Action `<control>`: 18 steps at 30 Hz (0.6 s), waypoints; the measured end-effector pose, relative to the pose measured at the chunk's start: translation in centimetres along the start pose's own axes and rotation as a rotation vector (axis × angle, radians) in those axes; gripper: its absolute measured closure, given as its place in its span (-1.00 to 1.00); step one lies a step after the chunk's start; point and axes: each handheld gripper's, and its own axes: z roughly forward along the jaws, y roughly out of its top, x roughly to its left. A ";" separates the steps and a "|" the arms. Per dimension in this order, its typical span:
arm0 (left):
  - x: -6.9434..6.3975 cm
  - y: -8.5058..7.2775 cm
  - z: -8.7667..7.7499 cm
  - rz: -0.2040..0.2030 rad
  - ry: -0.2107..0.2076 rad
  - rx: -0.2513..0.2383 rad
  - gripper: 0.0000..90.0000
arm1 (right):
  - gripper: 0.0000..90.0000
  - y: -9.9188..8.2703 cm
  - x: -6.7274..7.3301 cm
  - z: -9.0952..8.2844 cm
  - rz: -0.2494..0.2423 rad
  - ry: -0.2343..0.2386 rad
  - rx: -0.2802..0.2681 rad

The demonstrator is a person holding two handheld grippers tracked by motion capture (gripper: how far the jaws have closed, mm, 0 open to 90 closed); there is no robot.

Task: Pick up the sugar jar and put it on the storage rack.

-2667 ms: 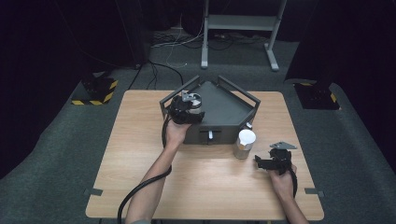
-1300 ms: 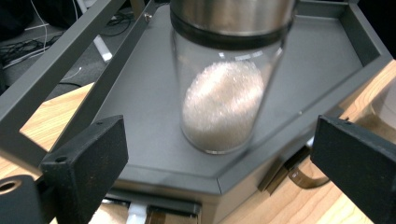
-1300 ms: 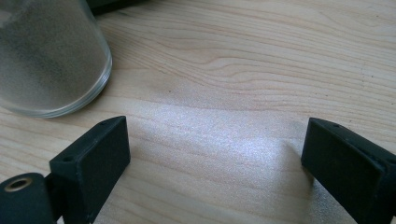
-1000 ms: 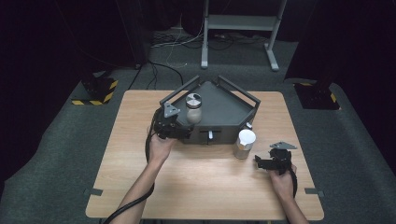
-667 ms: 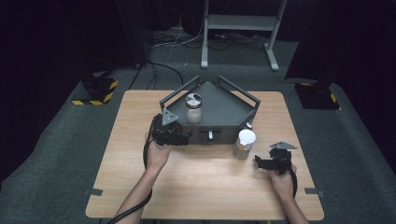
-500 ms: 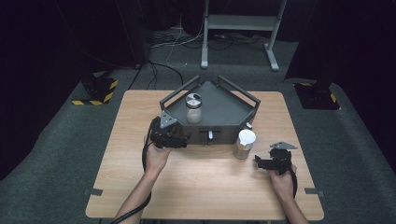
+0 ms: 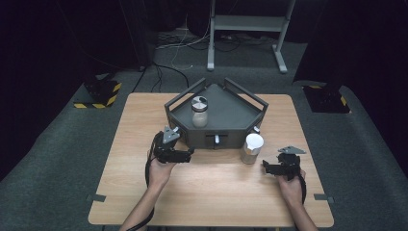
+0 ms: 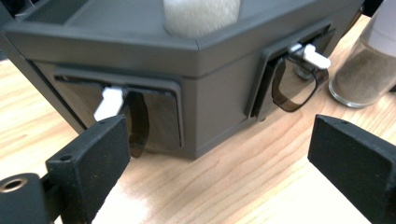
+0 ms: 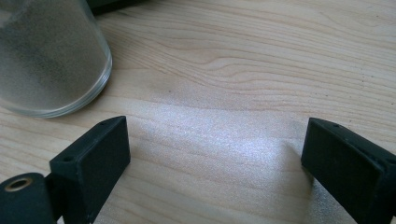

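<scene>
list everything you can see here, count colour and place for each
table: 1, light wood, centre of the room
tray stand: 1, dark grey, angular, rear middle of the table
latches: 2 seen in the left gripper view, white, on the stand's front faces
jar on the stand: 1, clear glass with grey lid, pale contents
jar on the table: 1, clear glass with white lid, brownish contents, beside the stand's front right
metal frame: 1, grey, on the floor behind the table
striped blocks: 2, black and yellow, on the floor left and right
left gripper: 1, black, open, by the stand's front left
right gripper: 1, black, open, near the table jar
</scene>
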 end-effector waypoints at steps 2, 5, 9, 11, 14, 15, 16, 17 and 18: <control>0.0 -0.3 0.3 -0.002 -0.008 0.003 -0.87 | -0.83 0.0 0.0 0.0 0.000 0.000 0.000; 0.0 -0.6 0.6 -0.001 -0.012 0.008 -0.87 | -0.83 0.0 0.0 0.0 0.000 0.000 0.000; -0.3 -1.1 1.5 0.009 -0.015 0.031 -0.88 | -0.83 0.0 0.0 0.0 0.000 0.000 0.000; -0.4 -1.3 1.9 0.009 -0.018 0.042 -0.88 | -0.83 0.0 0.0 0.0 0.000 0.000 0.000; -0.5 -1.8 2.5 0.006 -0.024 0.059 -0.88 | -0.83 0.0 0.0 0.0 0.000 0.000 0.000; -0.4 -2.1 2.9 0.003 -0.032 0.068 -0.87 | -0.83 0.0 0.0 0.0 0.000 0.000 0.000; -0.4 -2.1 2.9 0.003 -0.032 0.068 -0.87 | -0.83 0.0 0.0 0.0 0.000 0.000 0.000; -0.3 -2.2 3.1 0.003 -0.039 0.072 -0.87 | -0.83 0.0 0.0 0.0 0.000 0.000 0.000; -0.2 -2.3 3.3 -0.001 -0.042 0.073 -0.86 | -0.83 0.0 0.0 0.0 0.000 0.000 0.000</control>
